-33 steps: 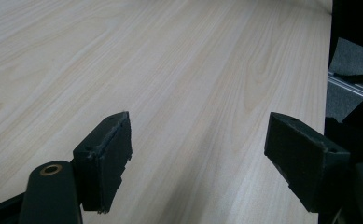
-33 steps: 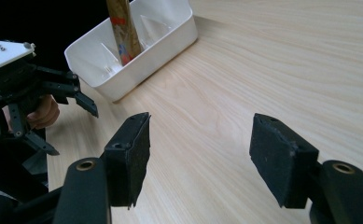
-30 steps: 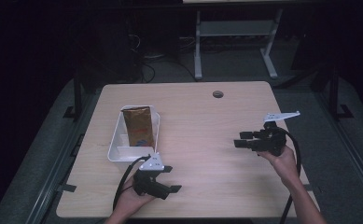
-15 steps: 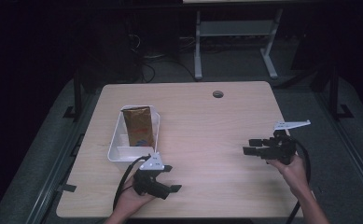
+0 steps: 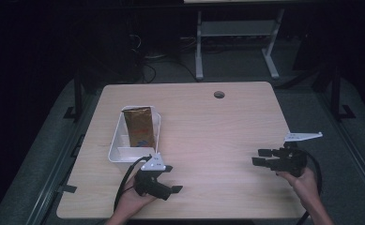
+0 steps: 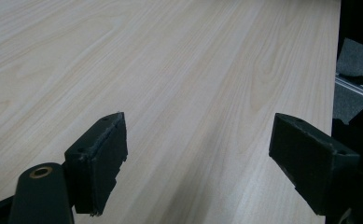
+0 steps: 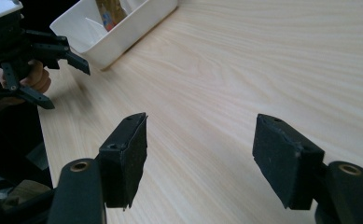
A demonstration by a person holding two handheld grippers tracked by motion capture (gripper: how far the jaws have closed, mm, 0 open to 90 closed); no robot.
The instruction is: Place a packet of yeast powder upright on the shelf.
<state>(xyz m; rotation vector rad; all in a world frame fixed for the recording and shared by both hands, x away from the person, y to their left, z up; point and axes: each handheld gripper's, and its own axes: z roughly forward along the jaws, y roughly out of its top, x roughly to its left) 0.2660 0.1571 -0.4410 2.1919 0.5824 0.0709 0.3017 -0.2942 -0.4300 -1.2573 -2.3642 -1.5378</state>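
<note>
Both tongs sit empty with jaws spread: the left tongs (image 5: pixel 163 185) near the white tray (image 5: pixel 117 153), the right tongs (image 5: pixel 270 159) at the bench's (image 5: pixel 217 131) right edge. A brown bag (image 5: pixel 138 125) already stands in the tray; nothing seems left to pack.

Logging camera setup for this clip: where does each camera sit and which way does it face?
High view: above the person's side, looking forward and down on the table; both hands show.
Left gripper view: rides the left gripper, facing bare tabletop; open jaws.
Right gripper view: rides the right gripper, facing the white bin; open jaws.
Shared: high and right gripper views show bin, left gripper.
</note>
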